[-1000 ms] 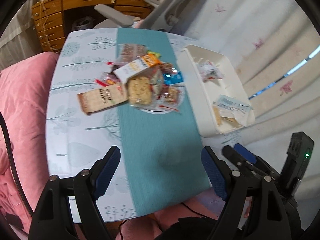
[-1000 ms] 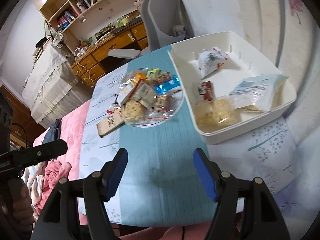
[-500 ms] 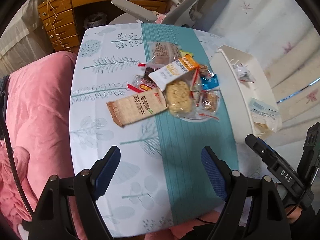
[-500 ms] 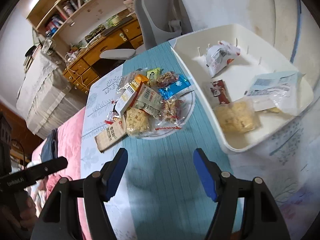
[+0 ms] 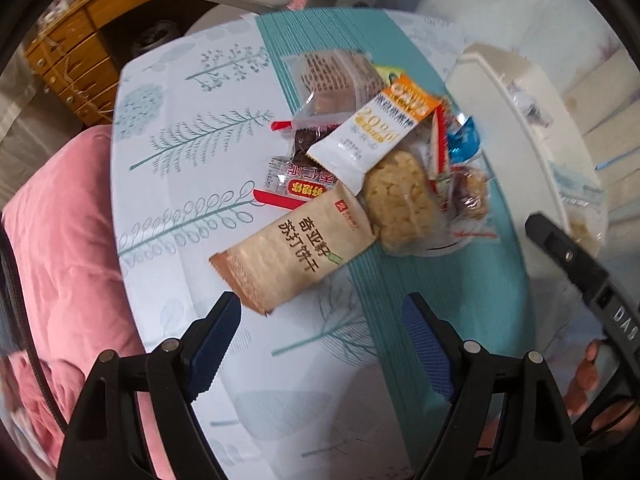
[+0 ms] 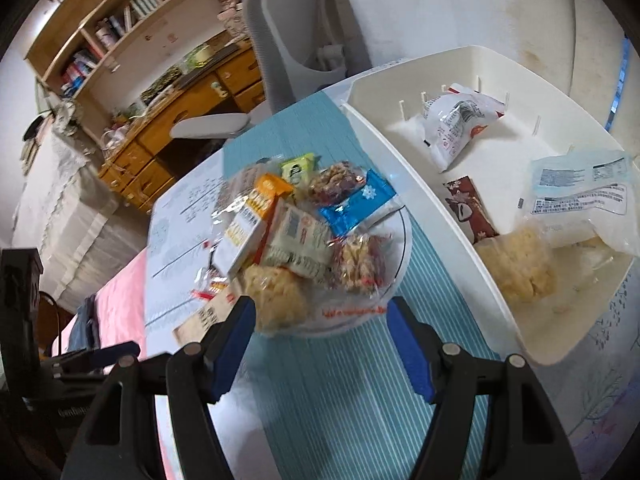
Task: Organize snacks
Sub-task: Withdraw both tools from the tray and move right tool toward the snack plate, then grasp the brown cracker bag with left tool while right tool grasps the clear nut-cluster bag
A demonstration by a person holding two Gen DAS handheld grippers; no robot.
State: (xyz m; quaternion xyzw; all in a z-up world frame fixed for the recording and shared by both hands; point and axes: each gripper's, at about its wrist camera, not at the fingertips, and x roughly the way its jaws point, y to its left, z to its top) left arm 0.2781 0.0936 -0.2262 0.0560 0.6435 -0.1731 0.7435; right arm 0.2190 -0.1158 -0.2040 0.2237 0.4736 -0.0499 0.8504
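Observation:
A heap of wrapped snacks lies on a glass plate (image 6: 400,240) on the teal runner. A tan cracker pack (image 5: 294,254) sticks out at the heap's near left, beside a puffed rice cake (image 5: 400,204) and an orange-and-white bar (image 5: 376,132). My left gripper (image 5: 320,328) hangs open just short of the cracker pack, nothing between its pads. My right gripper (image 6: 320,328) is open too, at the plate's near rim by the rice cake (image 6: 276,300). The white bin (image 6: 452,232) on the right holds several packets.
The table (image 5: 180,168) has a leaf-print cloth; pink bedding (image 5: 60,240) borders its left side. A grey chair (image 6: 308,20) and a wooden desk (image 6: 180,120) stand beyond the far end. The right hand's gripper body (image 5: 592,280) shows at the left view's right edge.
Both grippers have moved down and in towards the snack heap, which now looks much larger. The left one shifted over to the cracker pack. Their jaws kept the same width.

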